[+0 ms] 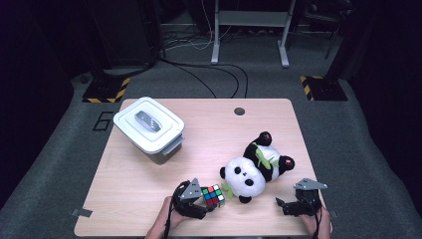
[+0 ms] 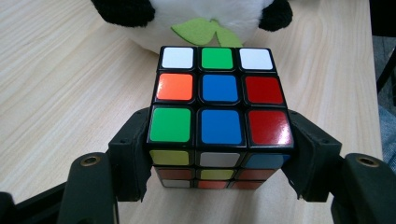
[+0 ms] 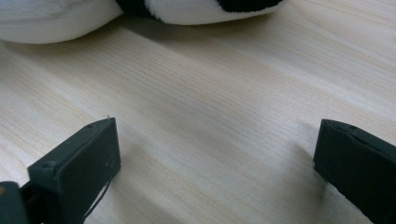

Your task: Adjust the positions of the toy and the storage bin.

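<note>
We hold a scrambled puzzle cube (image 1: 213, 195) in the left gripper (image 1: 203, 201) at the near edge of the pale wooden surface (image 1: 149, 199), toward seven o'clock from the middle of it. In the left gripper view the two black jaws sit flush against the cube's (image 2: 219, 112) opposite side faces, low on its nearest row, so we read the grip as closed on it, with the cube resting flat on the wood. We judge the cube light and rigid, its glossy stickers likely slick; parallel flat faces suit it best, and a grip centred on the middle layer would keep a row from twisting loose.

Just beside the cube, at three o'clock from it, a plush panda (image 1: 254, 167) lies on its back, a green felt leaf nearly touching the cube's far side. It looks soft and would give under any nudge.

The right gripper (image 1: 284, 205) waits near the panda's five o'clock, jaws spread wide over bare wood (image 3: 210, 116) and holding nothing. A lidded white box (image 1: 149, 124) stands well apart at eleven o'clock.
</note>
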